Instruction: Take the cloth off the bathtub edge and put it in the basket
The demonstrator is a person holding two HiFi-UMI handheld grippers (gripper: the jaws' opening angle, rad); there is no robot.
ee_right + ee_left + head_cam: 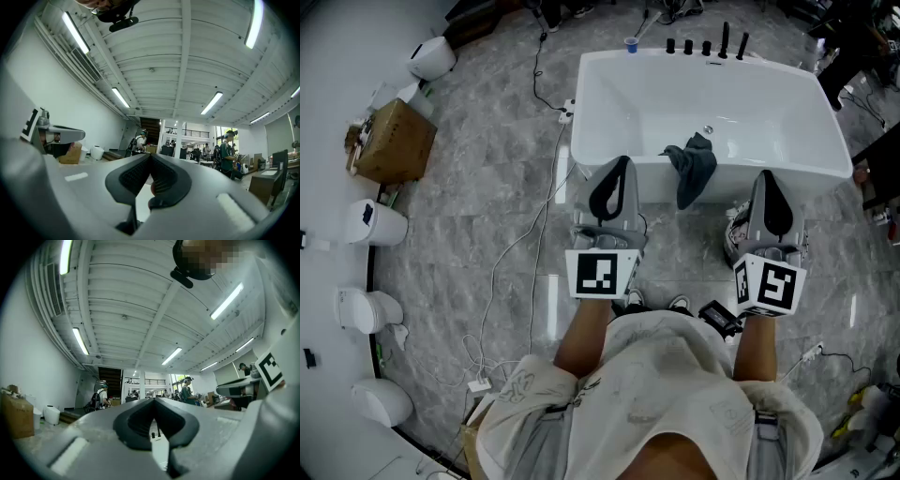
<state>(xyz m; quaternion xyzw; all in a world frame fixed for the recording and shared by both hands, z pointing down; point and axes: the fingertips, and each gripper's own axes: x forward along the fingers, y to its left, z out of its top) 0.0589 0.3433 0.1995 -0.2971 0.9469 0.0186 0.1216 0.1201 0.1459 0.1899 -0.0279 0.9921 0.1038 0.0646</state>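
A dark teal cloth hangs over the near edge of the white bathtub, between my two grippers. My left gripper is held just left of the cloth with its tips by the tub's near rim, apart from the cloth. My right gripper is to the cloth's right, also at the rim. In the left gripper view the left gripper is shut and empty. The right gripper is likewise shut with nothing in it. A patterned round thing on the floor under the right gripper is mostly hidden; I cannot tell whether it is the basket.
Black taps and a blue cup stand on the tub's far rim. A cardboard box and white toilets line the left wall. White cables trail over the grey marble floor. Several people stand far off in the hall.
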